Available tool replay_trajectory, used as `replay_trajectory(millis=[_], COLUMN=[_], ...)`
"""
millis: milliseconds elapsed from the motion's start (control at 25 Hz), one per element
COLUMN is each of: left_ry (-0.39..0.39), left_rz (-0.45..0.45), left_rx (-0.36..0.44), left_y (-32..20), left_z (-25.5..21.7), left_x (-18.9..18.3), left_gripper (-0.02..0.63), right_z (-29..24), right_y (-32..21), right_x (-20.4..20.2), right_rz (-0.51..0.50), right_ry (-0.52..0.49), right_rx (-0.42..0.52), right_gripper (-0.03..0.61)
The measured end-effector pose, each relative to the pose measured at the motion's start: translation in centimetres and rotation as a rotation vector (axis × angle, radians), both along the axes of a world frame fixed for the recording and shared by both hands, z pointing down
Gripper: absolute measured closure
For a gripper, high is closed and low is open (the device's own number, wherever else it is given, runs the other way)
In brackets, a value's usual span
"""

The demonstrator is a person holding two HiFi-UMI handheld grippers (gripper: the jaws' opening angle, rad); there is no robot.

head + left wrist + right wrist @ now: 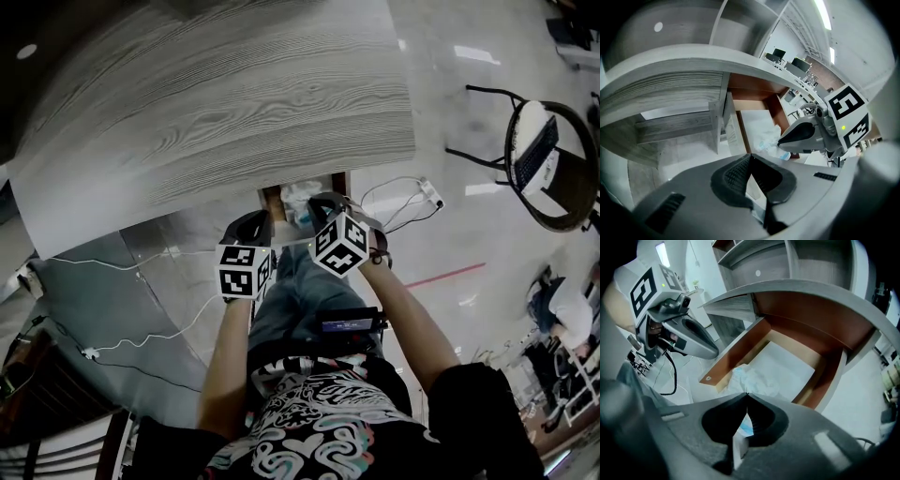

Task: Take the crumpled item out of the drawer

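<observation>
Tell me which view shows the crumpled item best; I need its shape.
Right gripper view: most of the item shows, close, in the drawer. Left gripper view shows part; head view, a pale speck.

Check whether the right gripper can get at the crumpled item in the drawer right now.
Probably yes. The drawer stands open and the crumpled item lies uncovered near its front, just ahead of the right gripper, with nothing between. Its jaws are together, so they must open first.
</observation>
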State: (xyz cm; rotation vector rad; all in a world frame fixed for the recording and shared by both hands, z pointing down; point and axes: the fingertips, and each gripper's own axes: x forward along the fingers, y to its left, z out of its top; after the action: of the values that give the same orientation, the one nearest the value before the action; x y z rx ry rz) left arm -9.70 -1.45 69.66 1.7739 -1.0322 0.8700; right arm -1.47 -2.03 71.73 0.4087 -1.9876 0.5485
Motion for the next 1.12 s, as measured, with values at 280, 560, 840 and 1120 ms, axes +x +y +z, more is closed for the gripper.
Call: replay_trajectory(millis=[280,560,840,1120], left_ry=[-0.02,-0.022,-0.012,0.005], left_rz=[0.014,0.011,0.001,0.01], left_rx=[0.056,0.097,0.163,0.214], left_y=[-1.1,-1.8,-3.1,-3.5], left_z=[-1.3,-2.4,-4.4,-6.7], left_x=[-0.1,0.4,1.2,1.7], left_gripper=[0.609,0.609,0.609,0.609], right_z=[-1.0,-1.8,-3.7,-6.8], right_y=[0.2,0.2,-0.8,-1.5], right_x=[0.2,1.0,1.8,1.8], right_rz=[-0.034,-0.029,0.006,0.065], right_ry=[0.008,0.017,0.018,-0.008], right_rx=[0.016,0.05,0.112,0.154], right_gripper=[0.569,0.569,0.569,0.569])
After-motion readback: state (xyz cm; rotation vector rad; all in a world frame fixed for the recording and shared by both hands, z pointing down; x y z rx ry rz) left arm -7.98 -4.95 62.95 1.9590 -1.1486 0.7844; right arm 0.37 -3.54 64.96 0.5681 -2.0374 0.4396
